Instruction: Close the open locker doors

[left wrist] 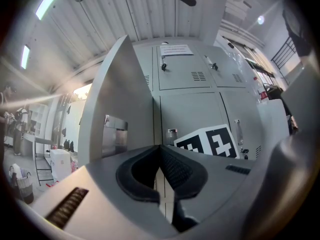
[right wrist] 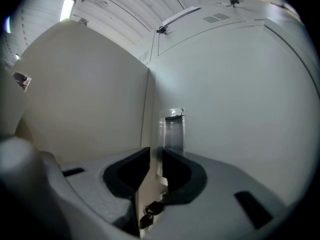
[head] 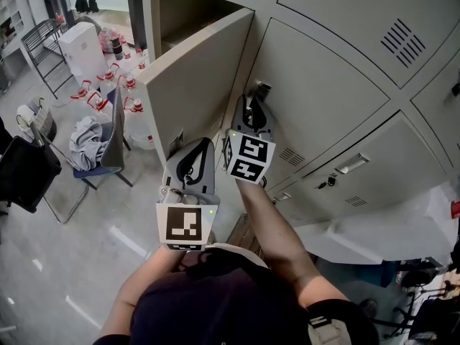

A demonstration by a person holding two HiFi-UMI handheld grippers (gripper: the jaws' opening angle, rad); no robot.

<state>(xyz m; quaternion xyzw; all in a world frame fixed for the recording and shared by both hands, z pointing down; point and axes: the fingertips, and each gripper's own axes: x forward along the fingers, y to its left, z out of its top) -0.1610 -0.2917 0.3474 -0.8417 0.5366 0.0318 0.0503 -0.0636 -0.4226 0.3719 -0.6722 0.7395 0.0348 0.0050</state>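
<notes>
The open locker door [head: 194, 77] is beige and swung out towards me, its compartment dark behind it. It fills the left of the right gripper view [right wrist: 85, 99] and stands edge-on in the left gripper view [left wrist: 120, 94]. My right gripper [head: 253, 100] points at the closed grey door beside it, just below a chrome handle [head: 261, 89]. Its jaws [right wrist: 156, 151] stand a narrow gap apart with nothing between them; the handle [right wrist: 174, 129] is just ahead of the right pad. My left gripper [head: 201, 144] hangs by the open door's lower edge, tips together [left wrist: 160, 148] and empty.
A key [right wrist: 149, 211] hangs in a lock below the right jaws. Closed lockers with a handle [head: 352, 164] run to the right. On the floor at left are a chair with clothes [head: 100, 139], red-and-white bottles [head: 108, 77], a white box [head: 83, 49] and a black bag [head: 25, 175].
</notes>
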